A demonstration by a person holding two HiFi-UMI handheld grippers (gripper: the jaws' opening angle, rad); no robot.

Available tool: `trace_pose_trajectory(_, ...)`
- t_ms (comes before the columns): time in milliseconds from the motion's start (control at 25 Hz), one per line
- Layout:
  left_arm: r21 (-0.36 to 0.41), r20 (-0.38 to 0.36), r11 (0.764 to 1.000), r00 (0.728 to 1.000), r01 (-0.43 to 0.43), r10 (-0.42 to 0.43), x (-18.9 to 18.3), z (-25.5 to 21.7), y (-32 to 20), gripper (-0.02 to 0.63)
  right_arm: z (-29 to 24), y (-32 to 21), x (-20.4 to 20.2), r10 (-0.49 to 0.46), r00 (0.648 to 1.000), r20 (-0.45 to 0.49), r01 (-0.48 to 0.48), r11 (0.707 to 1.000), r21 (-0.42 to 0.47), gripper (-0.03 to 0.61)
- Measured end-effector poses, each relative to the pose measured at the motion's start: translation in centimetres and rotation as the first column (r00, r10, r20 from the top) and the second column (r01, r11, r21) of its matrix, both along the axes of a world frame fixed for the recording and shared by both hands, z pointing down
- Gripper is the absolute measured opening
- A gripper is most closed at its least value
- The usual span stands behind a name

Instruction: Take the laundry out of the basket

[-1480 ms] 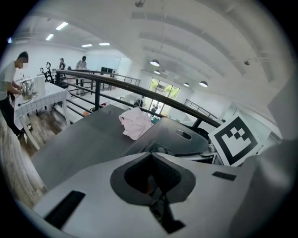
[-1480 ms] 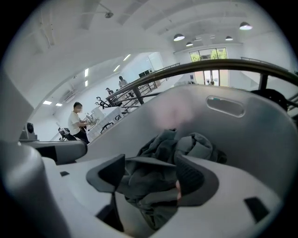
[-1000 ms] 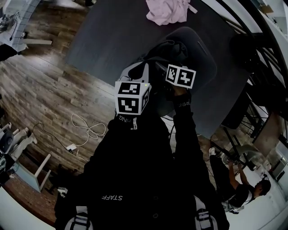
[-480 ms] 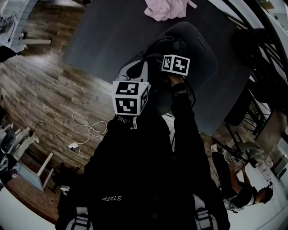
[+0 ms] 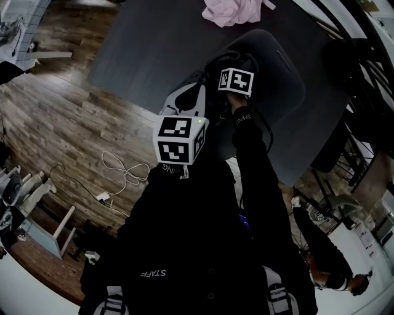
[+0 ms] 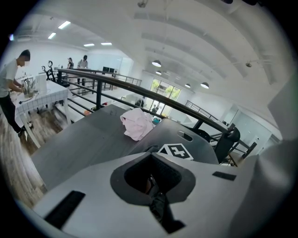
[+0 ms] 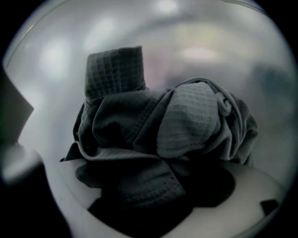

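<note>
A dark grey basket (image 5: 284, 72) stands on the dark grey table (image 5: 141, 55), with dark waffle-weave laundry (image 5: 229, 60) piled inside. My right gripper (image 7: 153, 207) reaches down into the basket; in the head view only its marker cube (image 5: 236, 81) shows. Its pale jaws stand wide open with the crumpled dark laundry (image 7: 163, 125) lying between and over them. My left gripper (image 6: 156, 197) hovers at the basket's near side, its grey jaws closed together around a small dark hollow. A pink garment (image 5: 233, 11) lies on the table beyond the basket.
The table's near edge meets a wood floor where a white cable (image 5: 120, 175) lies. A black railing (image 6: 139, 90) runs behind the table. One person stands at a white table (image 6: 9, 88) far left; another crouches at the lower right (image 5: 332, 274).
My right gripper has pushed farther away from me, deeper into the basket. The left gripper has stayed nearly in place.
</note>
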State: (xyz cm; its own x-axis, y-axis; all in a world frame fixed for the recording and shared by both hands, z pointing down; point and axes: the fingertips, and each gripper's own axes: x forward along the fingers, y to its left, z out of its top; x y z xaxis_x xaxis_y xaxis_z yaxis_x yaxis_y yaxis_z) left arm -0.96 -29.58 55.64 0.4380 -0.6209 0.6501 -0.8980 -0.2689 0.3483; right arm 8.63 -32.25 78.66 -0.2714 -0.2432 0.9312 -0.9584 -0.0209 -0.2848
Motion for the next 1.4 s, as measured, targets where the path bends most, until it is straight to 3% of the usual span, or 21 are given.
trace_pose_trajectory(560, 0.018, -0.017, 1.0, 1.0, -0.003, 0.003, -0.6, -0.4, 0.0, 0.0, 0.9, -0.3, 0.3, 0.013, 0.992, -0.129, -0.006, 0.999, 0.054, 0.501)
trace_pose_trajectory(760, 0.024, -0.013, 1.0, 1.0, 0.002, -0.002, -1.0, -0.5, 0.3, 0.0, 0.7, -0.3, 0.5, -0.007, 0.988, -0.156, 0.02, 0.996, 0.082, 0.304)
trace_pose_trajectory(960, 0.029, -0.01, 0.999, 1.0, 0.013, -0.013, -1.7, -0.7, 0.8, 0.0, 0.4, -0.4, 0.6, -0.033, 0.983, -0.18, 0.052, 0.994, 0.1, 0.17)
trace_pose_trajectory(1120, 0.035, -0.003, 0.999, 1.0, 0.026, -0.026, -2.5, -1.3, 1.4, 0.0, -1.5, -0.5, 0.8, -0.03, 0.988, -0.149, 0.047, 0.992, 0.113, 0.127)
trace_pose_trajectory(1400, 0.078, -0.012, 0.996, 0.999, 0.038, -0.037, -3.1, -3.4, 2.3, -0.001, -8.5, -0.6, 1.5, 0.006, 0.991, -0.134, 0.03, 0.965, 0.26, 0.123)
